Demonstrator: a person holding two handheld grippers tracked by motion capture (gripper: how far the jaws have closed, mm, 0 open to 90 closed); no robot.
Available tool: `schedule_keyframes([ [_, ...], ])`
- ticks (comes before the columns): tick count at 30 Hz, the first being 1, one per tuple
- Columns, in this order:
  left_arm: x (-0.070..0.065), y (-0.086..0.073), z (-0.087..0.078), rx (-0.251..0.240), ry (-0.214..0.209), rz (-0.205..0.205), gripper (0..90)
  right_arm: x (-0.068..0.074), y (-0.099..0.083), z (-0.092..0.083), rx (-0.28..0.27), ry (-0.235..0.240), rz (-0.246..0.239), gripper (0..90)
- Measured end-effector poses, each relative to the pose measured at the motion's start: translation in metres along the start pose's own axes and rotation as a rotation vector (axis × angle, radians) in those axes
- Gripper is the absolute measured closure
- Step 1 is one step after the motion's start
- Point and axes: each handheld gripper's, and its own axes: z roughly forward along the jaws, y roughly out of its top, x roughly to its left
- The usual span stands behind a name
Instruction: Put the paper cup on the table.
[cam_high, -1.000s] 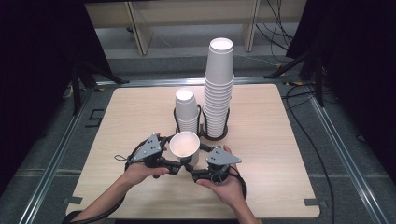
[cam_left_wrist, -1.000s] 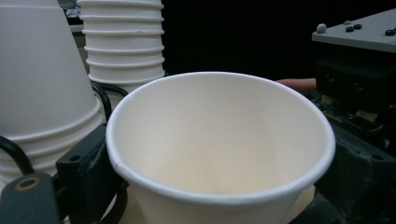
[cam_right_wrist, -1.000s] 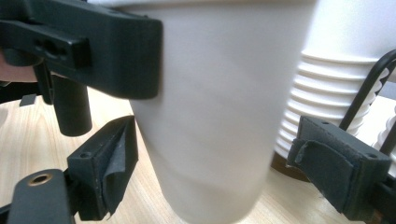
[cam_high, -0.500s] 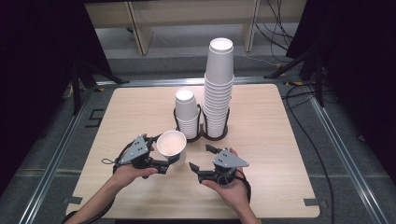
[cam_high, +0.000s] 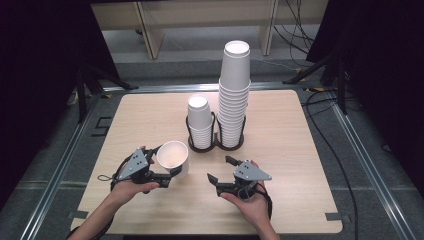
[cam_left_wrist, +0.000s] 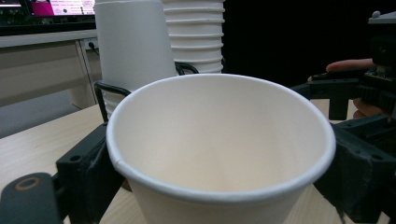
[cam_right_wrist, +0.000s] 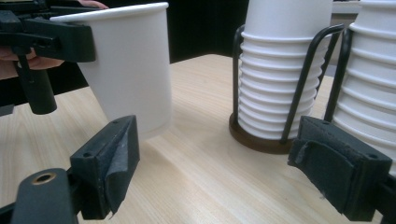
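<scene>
The left gripper (cam_high: 170, 172) grasps a single white cup (cam_high: 173, 157) between its black jaws, one pad pressed to each side of the wall just under the rim. In the left gripper view the cup (cam_left_wrist: 219, 149) sits upright with its mouth open to the camera, and its inside looks bare. In the high view it is held near the table's (cam_high: 150, 110) near-left part, tilted slightly, its base low over or on the wood; I cannot tell which. The left hand (cam_high: 131, 187) wraps the gripper's body from below.

The right gripper (cam_high: 220, 171) is released, its jaws spread wide with nothing between them. It hovers low over the table, right of the cup and apart from it, held by the right hand (cam_high: 250, 202). In the right gripper view its two pads frame the scene: the cup (cam_right_wrist: 128, 70) to the left, clamped by the left gripper (cam_right_wrist: 51, 39), and a wire rack (cam_right_wrist: 299, 74) to the right.

The rack (cam_high: 216, 135) stands at the table's middle, beyond both grippers. It holds two stacks of white cups side by side: a short stack (cam_high: 200, 122) on the left and a tall stack (cam_high: 234, 92) on the right, rising well above the rack's loops.

Beyond the far edge lie a grey floor and some cables (cam_high: 295, 15).
</scene>
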Motion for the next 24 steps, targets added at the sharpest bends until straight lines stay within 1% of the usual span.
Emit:
schedule_keyframes([
  [1,0.000,-0.001,-0.001,0.001,0.004,-0.002,10.7,0.000,-0.001,0.000,0.009,-0.001,0.013,15.0],
  [2,0.000,-0.001,-0.002,0.007,0.013,-0.002,10.7,0.000,0.000,-0.002,0.013,-0.019,0.000,15.0],
  [3,0.000,-0.001,-0.004,0.026,0.014,0.001,10.7,-0.001,-0.001,-0.002,0.008,-0.012,0.005,15.0],
  [4,0.001,-0.002,-0.006,0.024,0.018,-0.001,10.7,-0.001,-0.001,-0.002,0.004,-0.010,0.007,15.0],
  [5,0.001,-0.003,-0.007,0.027,0.018,-0.005,10.7,-0.003,-0.002,-0.005,0.019,-0.046,-0.012,15.0],
  [7,0.001,-0.003,-0.007,0.027,0.015,-0.006,10.7,-0.004,-0.003,-0.004,0.015,-0.045,-0.013,15.0],
  [8,0.004,-0.005,-0.010,0.020,0.048,0.015,10.7,-0.005,-0.004,-0.006,0.010,-0.042,0.008,15.0],
  [9,0.004,-0.005,-0.010,0.020,0.048,0.015,10.7,-0.005,-0.004,-0.006,0.010,-0.042,0.008,15.0],
  [10,0.003,-0.007,-0.011,0.022,0.048,0.005,10.7,-0.006,-0.005,-0.008,0.021,-0.050,0.020,15.0],
  [11,0.004,-0.009,-0.010,0.010,0.047,0.009,10.7,-0.007,-0.005,-0.008,0.023,-0.053,0.021,15.0],
  [12,0.004,-0.011,-0.011,0.024,0.053,0.007,10.7,-0.009,-0.005,-0.009,0.017,-0.067,-0.006,15.0],
  [13,0.004,-0.012,-0.011,0.018,0.060,0.001,10.7,-0.007,-0.005,-0.011,0.036,-0.065,0.031,15.0],
  [14,0.004,-0.015,-0.010,0.019,0.066,-0.002,10.7,-0.007,-0.006,-0.011,0.030,-0.062,0.037,15.0],
  [15,0.004,-0.017,-0.009,0.022,0.066,-0.005,10.7,-0.008,-0.007,-0.010,0.015,-0.061,0.030,15.0],
  [16,0.003,-0.019,-0.008,0.025,0.071,-0.001,10.7,-0.010,-0.007,-0.009,0.012,-0.060,0.013,15.0],
  [17,0.003,-0.019,-0.008,0.025,0.071,-0.001,10.8,-0.010,-0.007,-0.009,0.012,-0.060,0.013,15.0],
  [18,0.000,-0.024,-0.004,0.037,0.074,-0.002,10.7,-0.010,-0.008,-0.011,0.016,-0.063,0.032,15.0],
  [19,-0.001,-0.026,-0.003,0.040,0.076,0.001,10.7,-0.012,-0.008,-0.010,0.011,-0.066,0.017,15.0],
  [21,-0.004,-0.031,0.001,0.052,0.075,0.000,10.7,-0.011,-0.009,-0.011,0.016,-0.077,0.032,15.0],
  [22,-0.005,-0.033,0.004,0.045,0.078,-0.004,10.7,-0.012,-0.009,-0.011,0.015,-0.079,0.028,15.0],
  [23,-0.005,-0.034,0.005,0.060,0.080,0.004,10.7,-0.011,-0.009,-0.011,0.017,-0.084,0.036,15.0],
  [24,-0.005,-0.036,0.007,0.057,0.078,-0.002,10.7,-0.013,-0.010,-0.011,0.006,-0.077,0.022,15.0],
])
